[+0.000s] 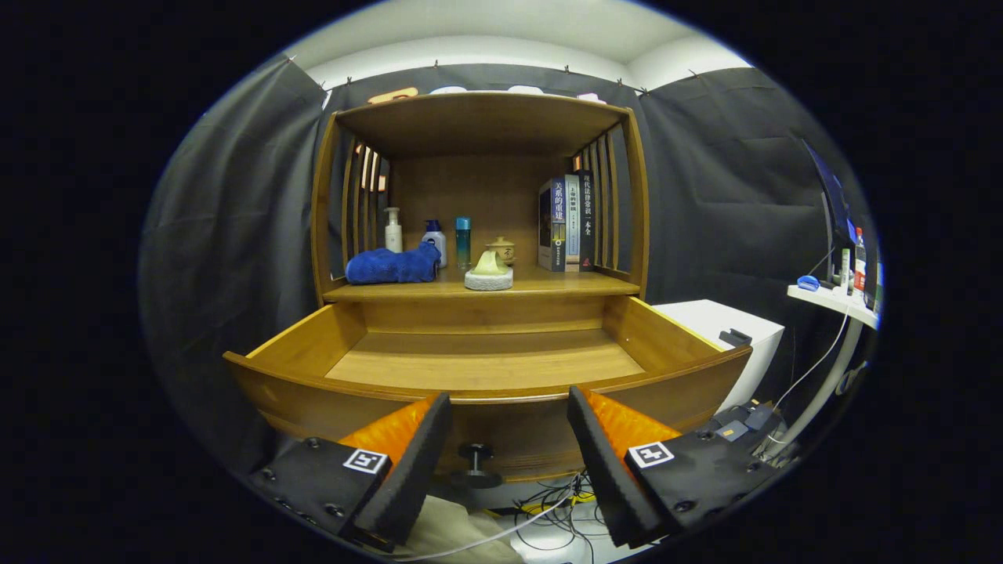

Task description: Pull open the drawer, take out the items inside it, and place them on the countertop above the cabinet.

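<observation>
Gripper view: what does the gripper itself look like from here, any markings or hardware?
The gripper has two wedge-shaped fingers with ribbed inner faces, each on a dark mounting block fixed with screws. Each block carries a small square black-and-white fiducial tag.

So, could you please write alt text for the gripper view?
A wooden drawer stands pulled open with nothing visible inside, its knob between the open gripper jaws. On the countertop above sit a blue towel, bottles and books.
</observation>
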Available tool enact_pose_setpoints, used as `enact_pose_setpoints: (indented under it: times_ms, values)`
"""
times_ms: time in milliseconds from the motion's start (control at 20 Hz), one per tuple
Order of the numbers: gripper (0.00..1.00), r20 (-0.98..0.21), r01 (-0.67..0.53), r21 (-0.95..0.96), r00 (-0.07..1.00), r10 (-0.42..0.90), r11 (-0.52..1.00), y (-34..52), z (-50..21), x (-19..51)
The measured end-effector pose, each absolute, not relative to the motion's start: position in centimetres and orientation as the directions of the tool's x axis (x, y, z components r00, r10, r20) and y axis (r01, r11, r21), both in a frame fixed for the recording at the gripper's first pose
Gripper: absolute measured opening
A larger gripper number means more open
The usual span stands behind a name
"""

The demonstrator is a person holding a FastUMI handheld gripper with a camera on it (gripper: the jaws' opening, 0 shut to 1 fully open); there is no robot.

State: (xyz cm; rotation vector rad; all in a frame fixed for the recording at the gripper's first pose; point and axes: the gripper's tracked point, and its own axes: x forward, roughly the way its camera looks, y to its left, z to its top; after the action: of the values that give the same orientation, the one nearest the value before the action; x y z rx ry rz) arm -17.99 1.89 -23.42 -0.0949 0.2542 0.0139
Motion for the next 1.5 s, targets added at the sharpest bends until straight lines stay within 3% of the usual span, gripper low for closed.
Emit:
enact_pose_setpoints:
  times_ms: [1500]
  values:
    - [0.96, -0.305, -0.022, 0.002, 0.952, 0.022, 1.0, 1.7, -23.2, -11.3]
